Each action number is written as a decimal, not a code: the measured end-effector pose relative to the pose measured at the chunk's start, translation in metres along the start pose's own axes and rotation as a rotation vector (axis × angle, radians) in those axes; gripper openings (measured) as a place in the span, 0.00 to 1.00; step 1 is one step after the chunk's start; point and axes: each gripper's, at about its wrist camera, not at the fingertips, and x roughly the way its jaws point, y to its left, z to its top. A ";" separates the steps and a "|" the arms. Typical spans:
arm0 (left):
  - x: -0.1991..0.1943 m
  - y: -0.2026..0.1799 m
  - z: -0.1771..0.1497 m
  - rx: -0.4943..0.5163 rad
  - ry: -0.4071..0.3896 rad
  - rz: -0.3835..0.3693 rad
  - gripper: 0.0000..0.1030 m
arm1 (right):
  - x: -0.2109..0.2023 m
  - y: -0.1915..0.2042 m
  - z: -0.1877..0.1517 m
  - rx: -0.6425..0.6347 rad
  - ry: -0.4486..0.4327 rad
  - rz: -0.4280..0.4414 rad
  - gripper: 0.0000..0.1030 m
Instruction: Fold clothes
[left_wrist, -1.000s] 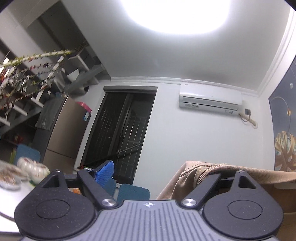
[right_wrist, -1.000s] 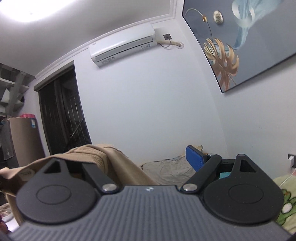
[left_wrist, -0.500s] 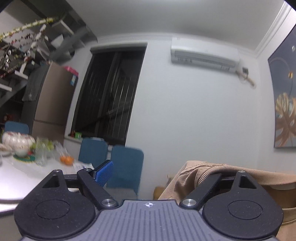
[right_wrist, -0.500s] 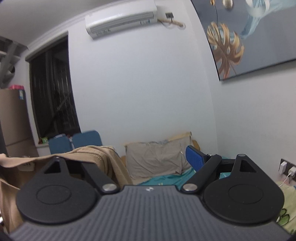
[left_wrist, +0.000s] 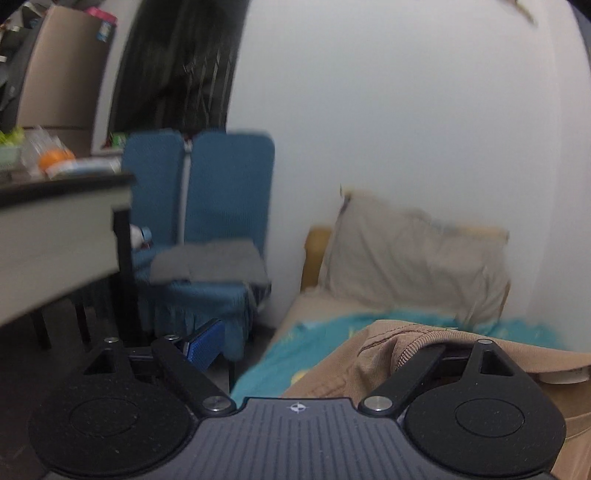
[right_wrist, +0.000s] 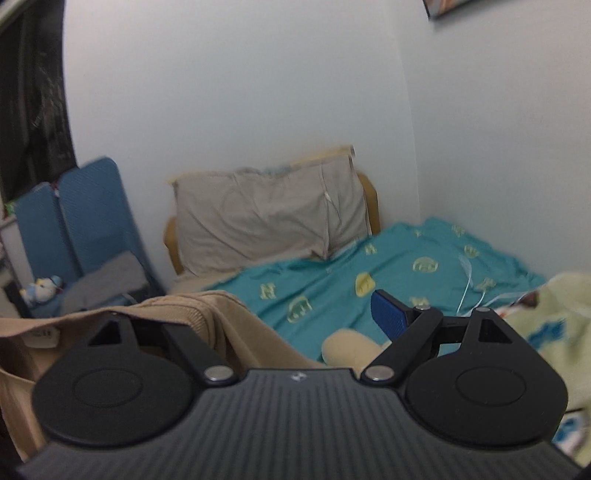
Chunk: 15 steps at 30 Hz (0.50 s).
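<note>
A tan corduroy garment (left_wrist: 436, 354) hangs between my two grippers above the bed. In the left wrist view it drapes over the right finger, hiding its tip; the left blue pad (left_wrist: 205, 345) shows bare. My left gripper (left_wrist: 306, 343) stands wide apart with cloth hooked on one finger. In the right wrist view the same garment (right_wrist: 192, 314) covers the left finger, and the right blue pad (right_wrist: 388, 319) is bare. My right gripper (right_wrist: 295, 317) is also wide apart.
A bed with a teal patterned sheet (right_wrist: 406, 266) and a grey pillow (right_wrist: 269, 218) lies ahead. Two blue chairs (left_wrist: 207, 206) with a grey cloth stand left. A table edge (left_wrist: 55, 206) is at far left. A pale green blanket (right_wrist: 554, 317) lies right.
Both grippers have tilted down from the ceiling and wall toward the bed, carrying the tan garment with them. The finger spacing looks unchanged.
</note>
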 end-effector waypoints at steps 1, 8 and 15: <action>0.030 -0.004 -0.018 0.012 0.035 0.004 0.86 | 0.027 -0.004 -0.013 0.001 0.026 -0.006 0.83; 0.162 -0.024 -0.112 0.178 0.291 0.005 0.84 | 0.166 -0.024 -0.088 -0.065 0.322 -0.072 0.83; 0.203 -0.060 -0.120 0.391 0.539 -0.079 0.83 | 0.188 0.022 -0.117 -0.432 0.445 0.082 0.83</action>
